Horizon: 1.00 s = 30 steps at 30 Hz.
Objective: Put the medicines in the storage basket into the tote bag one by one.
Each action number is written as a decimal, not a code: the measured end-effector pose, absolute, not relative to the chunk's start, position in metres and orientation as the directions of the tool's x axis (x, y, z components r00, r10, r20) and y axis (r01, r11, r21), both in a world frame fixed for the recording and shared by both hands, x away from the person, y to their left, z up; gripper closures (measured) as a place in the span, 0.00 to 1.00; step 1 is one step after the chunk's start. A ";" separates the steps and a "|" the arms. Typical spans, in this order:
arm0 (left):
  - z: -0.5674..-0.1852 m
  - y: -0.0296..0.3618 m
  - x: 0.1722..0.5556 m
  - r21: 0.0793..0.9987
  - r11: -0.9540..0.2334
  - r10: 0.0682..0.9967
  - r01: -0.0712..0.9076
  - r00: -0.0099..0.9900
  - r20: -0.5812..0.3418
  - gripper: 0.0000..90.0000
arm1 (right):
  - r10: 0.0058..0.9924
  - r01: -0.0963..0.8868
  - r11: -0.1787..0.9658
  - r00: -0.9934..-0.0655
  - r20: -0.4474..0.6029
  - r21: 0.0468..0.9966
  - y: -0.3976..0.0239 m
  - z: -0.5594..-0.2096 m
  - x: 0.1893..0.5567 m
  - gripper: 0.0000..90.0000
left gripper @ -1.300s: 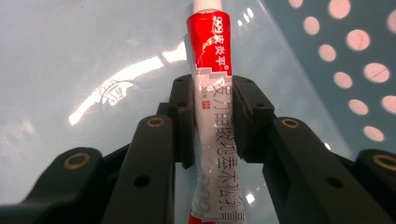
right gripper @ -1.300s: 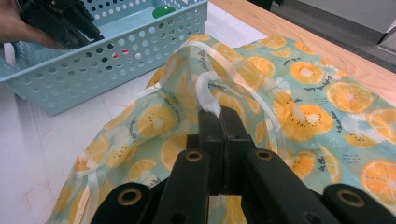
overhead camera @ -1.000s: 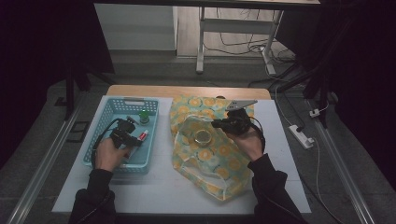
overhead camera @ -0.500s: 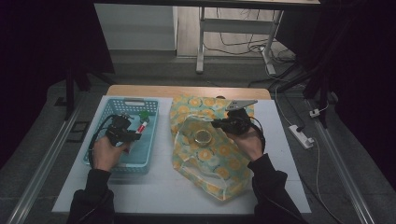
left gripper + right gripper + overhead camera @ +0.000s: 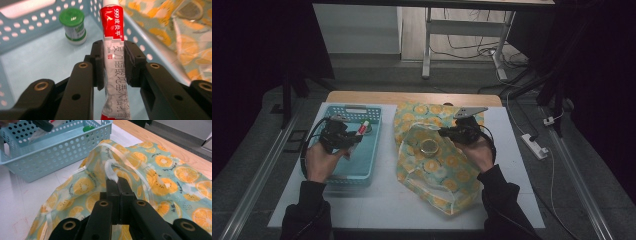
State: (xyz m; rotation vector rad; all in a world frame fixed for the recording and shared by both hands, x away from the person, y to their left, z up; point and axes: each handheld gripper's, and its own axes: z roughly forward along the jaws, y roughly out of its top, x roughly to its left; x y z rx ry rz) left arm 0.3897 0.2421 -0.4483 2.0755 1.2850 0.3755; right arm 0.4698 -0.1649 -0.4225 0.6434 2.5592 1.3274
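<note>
From the high view, a white table (image 5: 382, 200) holds a light blue plastic basket with holes (image 5: 362, 165) on the left and a see-through bag printed with orange slices (image 5: 437, 170) in the middle. The left gripper (image 5: 346, 141) is over the basket with a red and white tube (image 5: 362, 128) in its jaws. The right gripper (image 5: 447, 133) is at the top of the bag.

In the left gripper view, the two black jaws press on the tube (image 5: 113, 57) from both sides. They are open just as wide as the tube. The tube hangs above the basket floor (image 5: 37, 62). A small jar with a green lid (image 5: 74, 25) stands in the basket's far corner.

In the right gripper view, the jaws are squeezed tight on the bag's clear plastic strap (image 5: 111, 170) and hold the bag's top edge (image 5: 100, 152) up. The basket (image 5: 57, 150) sits just beside the bag.
</note>
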 end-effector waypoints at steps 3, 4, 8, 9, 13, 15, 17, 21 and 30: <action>-0.442 0.241 0.387 0.675 -0.299 0.869 0.675 0.485 -0.100 0.79 | 0.458 0.289 0.505 -0.888 0.032 0.813 -0.165 -0.422 0.470 1.00; -0.441 0.241 0.386 0.681 -0.298 0.866 0.669 0.489 -0.101 0.79 | 0.458 0.289 0.506 -0.889 0.032 0.813 -0.165 -0.422 0.470 1.00; -0.432 0.237 0.382 0.705 -0.288 0.852 0.648 0.509 -0.120 0.79 | 0.458 0.289 0.506 -0.889 0.032 0.813 -0.165 -0.423 0.470 1.00; -0.430 0.236 0.381 0.710 -0.283 0.849 0.645 0.513 -0.128 0.79 | 0.458 0.289 0.506 -0.888 0.031 0.813 -0.165 -0.423 0.470 1.00; -0.421 0.231 0.377 0.728 -0.271 0.835 0.629 0.531 -0.148 0.79 | 0.460 0.290 0.505 -0.888 0.031 0.813 -0.165 -0.423 0.470 1.00; -0.418 0.228 0.376 0.732 -0.271 0.827 0.625 0.540 -0.155 0.79 | 0.459 0.290 0.505 -0.888 0.031 0.813 -0.165 -0.423 0.470 1.00; -0.416 0.224 0.375 0.733 -0.275 0.821 0.623 0.549 -0.159 0.79 | 0.460 0.290 0.505 -0.888 0.031 0.813 -0.165 -0.423 0.470 1.00; -0.410 0.216 0.372 0.739 -0.277 0.810 0.614 0.563 -0.164 0.79 | 0.460 0.291 0.504 -0.887 0.033 0.813 -0.166 -0.423 0.470 1.00; -0.401 0.192 0.367 0.734 -0.309 0.772 0.605 0.611 -0.178 0.79 | 0.461 0.291 0.503 -0.887 0.032 0.814 -0.165 -0.423 0.470 1.00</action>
